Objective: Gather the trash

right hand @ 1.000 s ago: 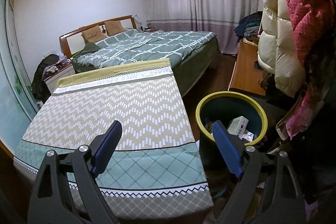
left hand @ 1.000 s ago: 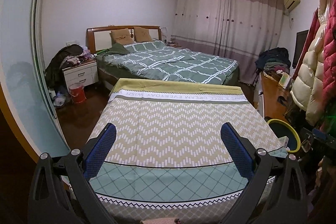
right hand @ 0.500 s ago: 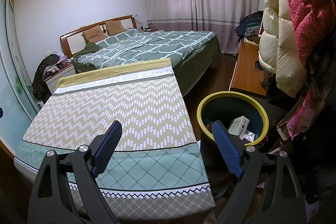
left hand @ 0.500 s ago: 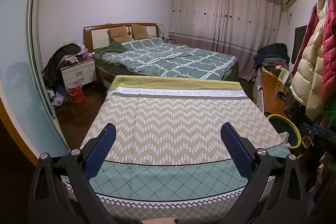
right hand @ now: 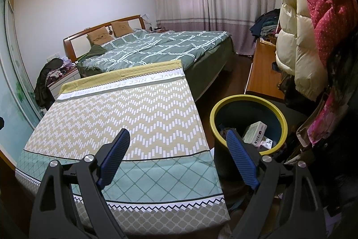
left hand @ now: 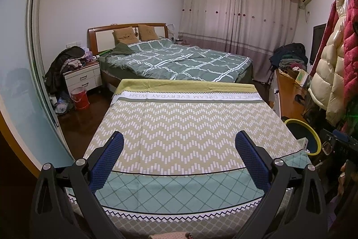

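A dark bin with a yellow rim (right hand: 282,120) stands on the floor right of the cloth-covered table (right hand: 125,113). Inside it lie a white carton (right hand: 255,132) and other scraps. The bin's rim also shows at the right edge of the left wrist view (left hand: 312,137). My right gripper (right hand: 177,138) is open and empty above the table's near right corner, its right finger over the bin's near rim. My left gripper (left hand: 179,141) is open and empty above the near end of the table (left hand: 190,127). No trash shows on the cloth.
A bed with a green checked quilt (left hand: 179,59) lies beyond the table. A nightstand piled with clothes (left hand: 81,75) and a red bucket (left hand: 79,97) stand at left. A wooden desk (right hand: 261,73) and hanging puffer coats (right hand: 297,37) crowd the right side.
Both grippers have drifted slightly back and up, so the table and bin sit a little lower in view. Both stay open and empty.
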Demonstrator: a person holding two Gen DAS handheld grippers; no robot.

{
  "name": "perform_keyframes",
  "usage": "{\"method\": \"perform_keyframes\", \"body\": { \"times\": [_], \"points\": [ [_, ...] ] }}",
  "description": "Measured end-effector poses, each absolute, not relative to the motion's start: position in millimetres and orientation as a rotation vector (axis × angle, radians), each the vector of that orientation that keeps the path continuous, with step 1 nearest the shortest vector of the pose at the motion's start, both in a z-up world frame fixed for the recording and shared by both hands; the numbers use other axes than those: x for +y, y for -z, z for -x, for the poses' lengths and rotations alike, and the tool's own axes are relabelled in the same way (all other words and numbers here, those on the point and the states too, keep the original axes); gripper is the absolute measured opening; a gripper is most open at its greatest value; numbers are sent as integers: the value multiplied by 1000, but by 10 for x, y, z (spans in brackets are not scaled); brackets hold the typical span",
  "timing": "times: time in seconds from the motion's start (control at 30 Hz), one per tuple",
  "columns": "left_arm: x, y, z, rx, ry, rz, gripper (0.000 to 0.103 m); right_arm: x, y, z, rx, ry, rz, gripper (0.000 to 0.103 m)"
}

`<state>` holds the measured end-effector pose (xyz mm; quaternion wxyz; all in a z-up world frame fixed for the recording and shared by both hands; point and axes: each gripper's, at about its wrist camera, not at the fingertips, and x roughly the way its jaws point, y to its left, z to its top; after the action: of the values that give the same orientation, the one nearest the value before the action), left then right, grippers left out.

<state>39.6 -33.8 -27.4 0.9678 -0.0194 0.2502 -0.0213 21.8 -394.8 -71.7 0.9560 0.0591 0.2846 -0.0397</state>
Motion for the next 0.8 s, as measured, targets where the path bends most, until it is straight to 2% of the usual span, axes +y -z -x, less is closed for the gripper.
{"method": "perform_keyframes", "body": {
  "times": [0.8],
  "points": [
    [-346, 316, -431, 511, 60, 42, 98, -3899, 777, -248, 588, 78, -125, 83]
  ]
}}
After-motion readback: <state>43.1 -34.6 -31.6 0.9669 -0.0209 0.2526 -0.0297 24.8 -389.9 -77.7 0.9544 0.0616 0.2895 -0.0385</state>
